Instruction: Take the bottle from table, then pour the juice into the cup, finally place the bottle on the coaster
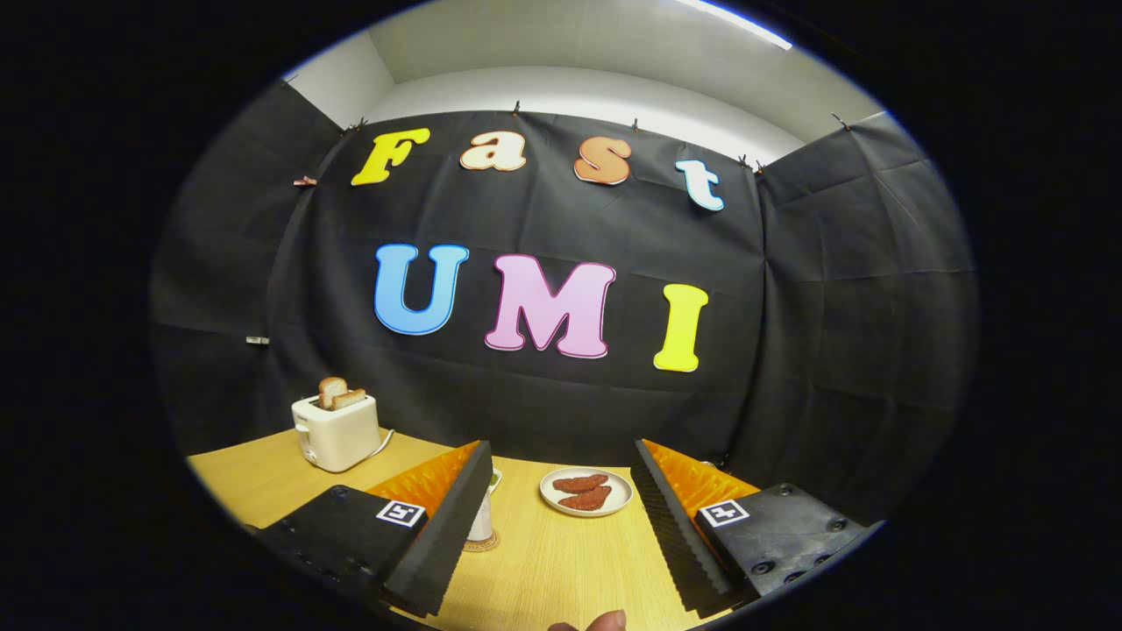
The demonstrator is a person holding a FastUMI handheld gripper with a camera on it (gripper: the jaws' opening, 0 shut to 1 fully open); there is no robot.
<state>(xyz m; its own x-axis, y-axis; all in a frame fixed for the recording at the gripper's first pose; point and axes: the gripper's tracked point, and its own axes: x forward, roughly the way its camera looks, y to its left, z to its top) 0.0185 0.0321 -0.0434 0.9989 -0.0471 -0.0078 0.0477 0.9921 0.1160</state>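
Although nothing lies between them, the jaws of the gripper (557, 517) stand wide apart above bare wood of the desk (543, 570). A fingertip (607, 620) of the person shows at the near rim of the desk, below the gap.

Just past the inner edge of the left finger stands a pale container (481, 519) with a hint of green at its top, resting on a round coaster (482, 543); the finger hides most of it, so I cannot tell whether it is the bottle or the cup. No juice is visible. If it is the bottle, the task would seem finished, with the bottle released onto the coaster; if it is the cup, the bottle has yet to be found and everything is left to do.

Ahead of the gap sits a white plate (585, 492) holding two reddish-brown pieces. Farther back, beyond the left finger, a white toaster (336, 431) with toast in its slots stands near the black cloth wall.

Open wood runs straight ahead between the fingers as far as the plate. To the left the container is close against the finger, so a sideways swing that way could knock it. The desk's left edge lies well beyond the toaster.
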